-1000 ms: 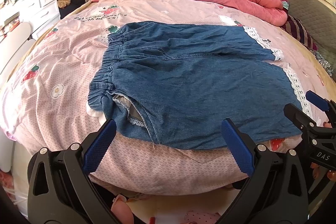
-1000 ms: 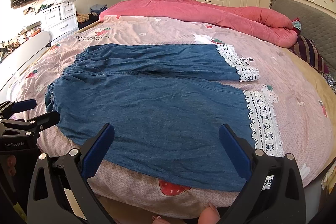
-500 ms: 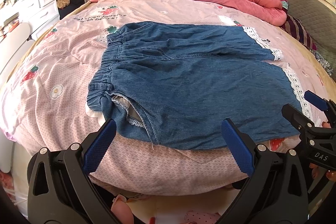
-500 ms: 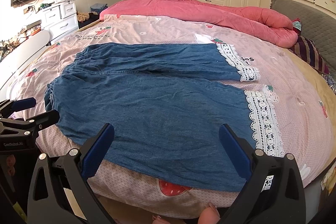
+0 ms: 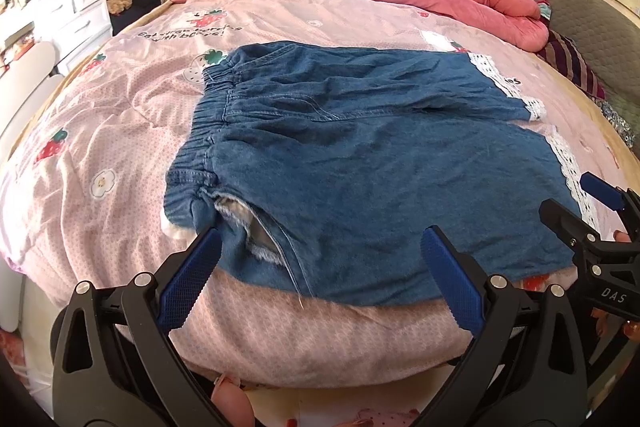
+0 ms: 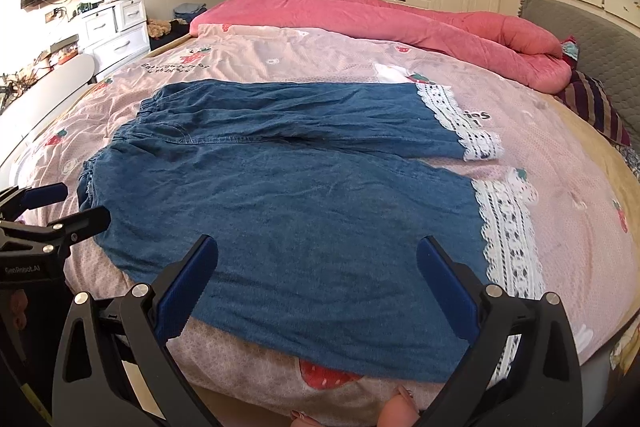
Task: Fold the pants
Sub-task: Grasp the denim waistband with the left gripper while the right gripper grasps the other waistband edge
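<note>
Since the earlier frame almost nothing has shifted: both of my hand-held grippers have crept only slightly nearer to the near edge of the pants, and the fabric lies as it did.

One bed (image 6: 560, 187) fills both views, covered by a pale pink strawberry-print cover, with one rolled pink quilt (image 6: 400, 15) along its far side. One pair of blue denim pants (image 6: 320, 211) lies flat on the cover, waistband to my left, two legs running to the right, each ending in a white lace cuff (image 6: 508, 227). I count two cuffs, the far one well apart from the near one.

My left hand-held gripper (image 5: 316, 279) hovers level just above the near edge at the waistband end, its jaws spread wide with nothing between them. Its left blue pad (image 5: 188, 279) sits just in front of the open side pocket (image 5: 248, 231). My right hand-held gripper (image 6: 316, 283) is posed the same way over the near leg, jaws equally wide and empty, short of the lace.

Each gripper shows in the other's view, low at the bed's edge.
</note>
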Motion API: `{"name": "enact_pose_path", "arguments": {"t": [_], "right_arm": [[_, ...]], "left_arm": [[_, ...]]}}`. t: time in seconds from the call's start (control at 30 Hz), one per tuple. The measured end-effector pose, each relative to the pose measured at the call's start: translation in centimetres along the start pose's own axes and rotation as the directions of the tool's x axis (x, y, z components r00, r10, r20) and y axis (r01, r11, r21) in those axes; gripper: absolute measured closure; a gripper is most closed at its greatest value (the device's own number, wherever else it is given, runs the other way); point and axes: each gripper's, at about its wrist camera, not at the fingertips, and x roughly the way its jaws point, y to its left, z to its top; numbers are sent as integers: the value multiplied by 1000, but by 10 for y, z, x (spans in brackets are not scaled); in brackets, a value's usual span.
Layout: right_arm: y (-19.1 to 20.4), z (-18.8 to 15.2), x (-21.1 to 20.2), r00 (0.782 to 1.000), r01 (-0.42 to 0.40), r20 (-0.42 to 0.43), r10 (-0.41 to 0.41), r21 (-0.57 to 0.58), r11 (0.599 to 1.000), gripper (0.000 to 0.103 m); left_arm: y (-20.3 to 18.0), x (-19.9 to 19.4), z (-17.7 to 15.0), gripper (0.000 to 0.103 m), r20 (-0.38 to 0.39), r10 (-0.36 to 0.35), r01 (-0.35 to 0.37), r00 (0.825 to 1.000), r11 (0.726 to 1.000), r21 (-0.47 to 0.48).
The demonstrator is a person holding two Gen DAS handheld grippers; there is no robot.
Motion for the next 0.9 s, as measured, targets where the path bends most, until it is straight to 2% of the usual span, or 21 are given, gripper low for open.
{"name": "enact_pose_path", "arguments": {"t": [0.17,0.3,0.47,0.5,0.63,0.77,0.9], "right_arm": [[2,24,22,999,-44,-22,43,-42,998,4],[5,58,48,994,-105,-46,102,-66,992,4],[14,99,89,975,-208,-109,194,-142,968,4],[16,108,101,972,-217,-124,198,-170,961,4],[24,134,140,965,-242,-169,200,-276,930,4],[23,164,175,952,-281,-206,227,-287,916,4],[34,188,205,943,-312,-240,231,-391,866,4]], "left_arm": [[17,16,20,9,-16,-6,6,1000,1000,-23],[37,34,46,9,-21,3,-3,1000,999,-37],[69,59,86,9,-16,1,-2,1000,999,-52],[75,65,96,9,-17,27,-28,999,999,-46],[88,90,121,9,-19,55,-54,998,998,35],[95,114,136,9,-47,38,-34,998,995,91],[103,133,149,10,-66,-27,32,997,996,79]]}}
